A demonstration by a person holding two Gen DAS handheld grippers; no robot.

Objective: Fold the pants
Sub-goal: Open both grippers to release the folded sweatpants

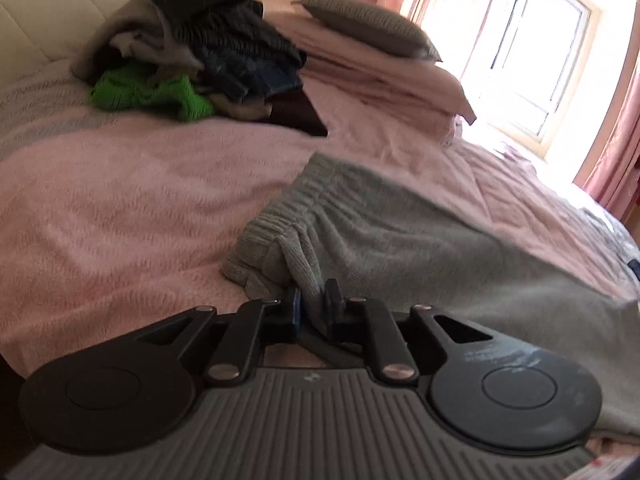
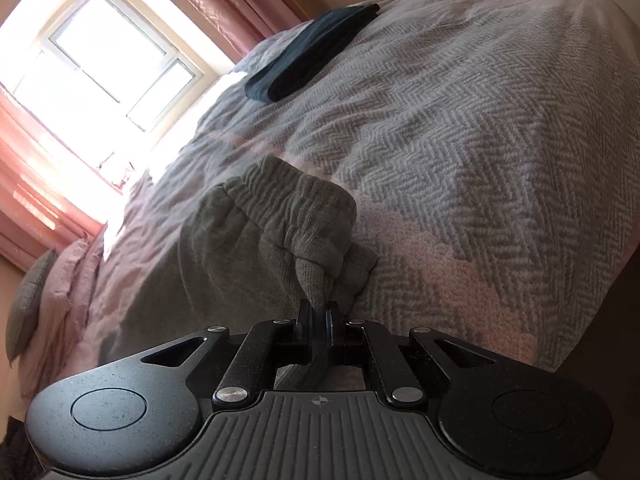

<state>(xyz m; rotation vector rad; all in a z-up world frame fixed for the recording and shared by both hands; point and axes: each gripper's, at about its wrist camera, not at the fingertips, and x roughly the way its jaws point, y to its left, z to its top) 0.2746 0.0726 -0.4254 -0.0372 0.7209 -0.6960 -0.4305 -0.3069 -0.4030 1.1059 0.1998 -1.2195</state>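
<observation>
Lying across a pink bedspread [image 1: 132, 200], grey knit pants [image 1: 400, 240] stretch from their ribbed elastic waistband [image 1: 280, 208] toward the bright window [image 1: 536, 52]. The left claw [image 1: 312, 304] has its jaws set narrowly apart with a bunched fold of the grey fabric running between them; the fingers [image 1: 295, 308] appear to touch the cloth, holding it in a loose pinch. In the right wrist view, the right claw [image 2: 320, 316] has its jaws pressed together on a twisted tuck of the same pants [image 2: 224, 264], just below the gathered waistband [image 2: 296, 204], which is lifted and crumpled above the grip. Beyond it the bed carries a grey herringbone blanket [image 2: 460, 120] with a folded dark blue garment [image 2: 312, 52] lying flat on it near the pink curtains [image 2: 224, 12]. In the left wrist view, a heap of unfolded clothes [image 1: 208, 48], dark, grey and bright green, sits near the headboard, well apart from the pants, beside a grey pillow [image 1: 368, 24] on stacked pink bedding.
</observation>
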